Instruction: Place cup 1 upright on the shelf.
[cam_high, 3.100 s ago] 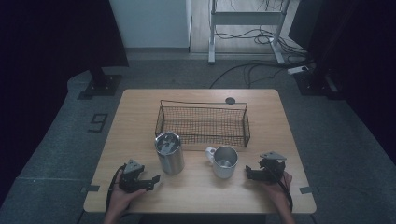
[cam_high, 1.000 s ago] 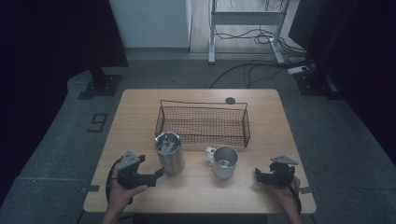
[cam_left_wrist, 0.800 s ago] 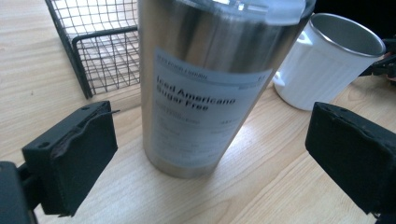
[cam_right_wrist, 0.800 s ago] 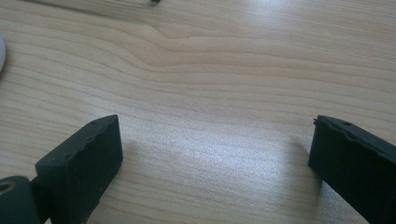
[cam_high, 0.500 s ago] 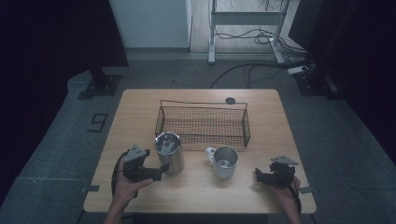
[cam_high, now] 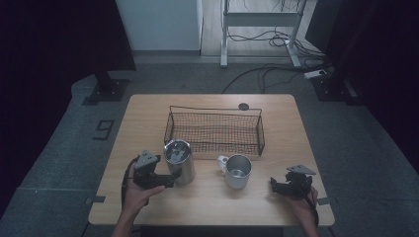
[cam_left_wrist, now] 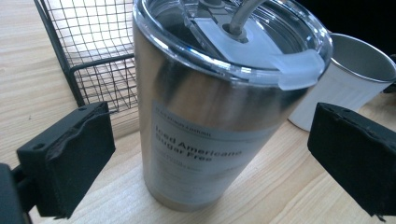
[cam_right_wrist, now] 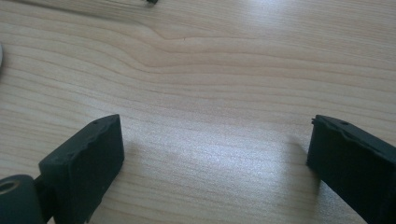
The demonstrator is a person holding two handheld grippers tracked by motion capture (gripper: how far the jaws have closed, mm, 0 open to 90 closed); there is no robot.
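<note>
The steel tumbler (cam_left_wrist: pixel 219 107) stood upright on the table (cam_high: pixel 207 207), just in front of the wire basket (cam_high: pixel 215 129), with the white mug (cam_high: pixel 237 171) near its right side. It looked rigid and fairly heavy, its polished wall likely slippery, its clear lid (cam_left_wrist: pixel 243 42) a poor place to grip. The labelled mid-body seemed the safest hold. The left gripper (cam_high: pixel 165 178) had just been opening; its jaws stood wide on either side of the tumbler, not touching it. The right gripper (cam_right_wrist: pixel 210 177), well apart from the tumbler beyond the mug, had been closing slightly, yet its jaws stood open over bare wood.
</note>
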